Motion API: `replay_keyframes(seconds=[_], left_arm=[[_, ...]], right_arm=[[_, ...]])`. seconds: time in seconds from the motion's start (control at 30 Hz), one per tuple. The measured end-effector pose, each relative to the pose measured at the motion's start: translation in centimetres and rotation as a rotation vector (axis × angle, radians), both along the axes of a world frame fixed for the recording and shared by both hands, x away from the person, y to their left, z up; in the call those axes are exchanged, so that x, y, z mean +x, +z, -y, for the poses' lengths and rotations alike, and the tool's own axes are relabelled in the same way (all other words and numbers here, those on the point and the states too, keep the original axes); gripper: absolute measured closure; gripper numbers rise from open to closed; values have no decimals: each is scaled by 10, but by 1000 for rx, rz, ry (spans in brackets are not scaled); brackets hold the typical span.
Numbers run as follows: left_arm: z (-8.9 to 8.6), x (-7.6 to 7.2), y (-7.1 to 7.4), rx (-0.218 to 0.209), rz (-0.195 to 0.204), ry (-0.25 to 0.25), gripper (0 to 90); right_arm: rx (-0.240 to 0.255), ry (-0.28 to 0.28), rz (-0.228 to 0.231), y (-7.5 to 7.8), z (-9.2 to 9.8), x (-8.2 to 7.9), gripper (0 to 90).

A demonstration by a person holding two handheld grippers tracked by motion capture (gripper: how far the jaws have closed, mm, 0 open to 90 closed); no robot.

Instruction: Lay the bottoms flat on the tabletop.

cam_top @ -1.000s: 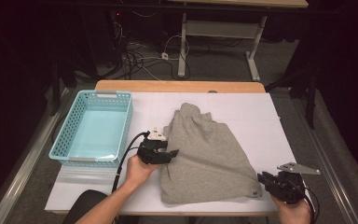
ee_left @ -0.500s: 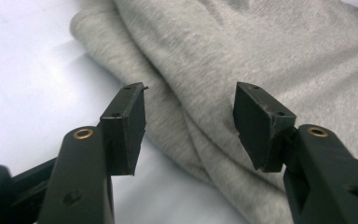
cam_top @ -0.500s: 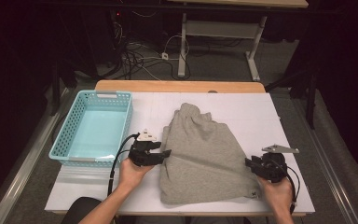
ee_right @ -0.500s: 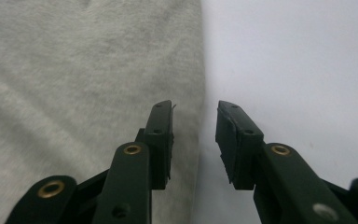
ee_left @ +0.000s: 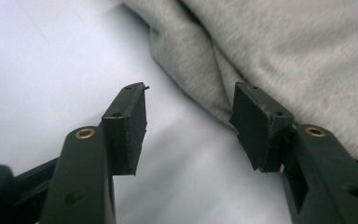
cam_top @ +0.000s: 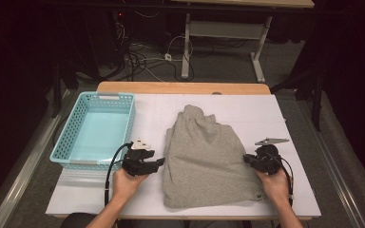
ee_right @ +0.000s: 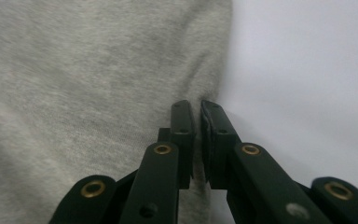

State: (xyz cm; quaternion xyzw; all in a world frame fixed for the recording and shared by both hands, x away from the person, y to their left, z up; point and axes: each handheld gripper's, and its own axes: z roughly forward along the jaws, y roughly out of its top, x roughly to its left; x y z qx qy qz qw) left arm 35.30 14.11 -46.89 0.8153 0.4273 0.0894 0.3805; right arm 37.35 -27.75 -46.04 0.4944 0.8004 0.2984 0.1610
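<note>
- The room was dark around a white surface (cam_top: pixel 294 190) with a wooden far edge; cables lay on the floor beyond it.
- A grey garment (cam_top: pixel 206 156) lay folded near the middle of the surface, its long axis running from the near edge toward the far edge.
- Its narrower, bunched end pointed away from the person; its wider end lay close to the near edge, with a small tag at the near right corner.
- The left gripper (cam_top: pixel 158 163) sat just beside the garment's left edge, its jaws pointing at the cloth.
- In the left gripper view its jaws stood moderately apart with bare surface between them; one pad (ee_left: pixel 256 123) was at the folded hem, though whether it touched I could not tell.
- The right gripper (cam_top: pixel 247 159) was at the garment's right edge, pointing inward.
- Its jaws had just been closing, and in the right gripper view they stood nearly together at the garment's (ee_right: pixel 74 93) side edge, with cloth seemingly pinched in the thin gap.
- A teal basket (cam_top: pixel 64 152) stood on the left of the surface, near the left gripper and apart from the garment.
- Open white surface lay to the right of the garment, beyond its far end, and in a strip between it and the basket.
</note>
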Motion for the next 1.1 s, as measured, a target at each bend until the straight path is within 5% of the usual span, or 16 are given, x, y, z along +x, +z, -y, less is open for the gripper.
replay_keyframes(seconds=[0.17, 0.43, 0.53, 0.7, 0.87, 1.1], left_arm=[[2, 3, -5, 14, -20, -1, 442], [12, 9, -8, 12, -32, -27, 442], [17, 13, -9, 7, -36, -37, 441], [26, 19, -10, 10, -35, -63, 445], [35, 24, -11, -14, -55, -100, 489], [48, 28, -9, 10, -63, -180, 820]], right_arm=[[-25, -66, 56, 10, 14, -1, 854], [27, -158, 25, 2, 40, -4, 823], [25, -168, 51, 3, 37, -11, 746], [64, -129, 107, 10, 26, -30, 702], [34, -38, 86, 6, 1, -42, 675], [-42, 21, 64, -7, -23, -43, 647]])
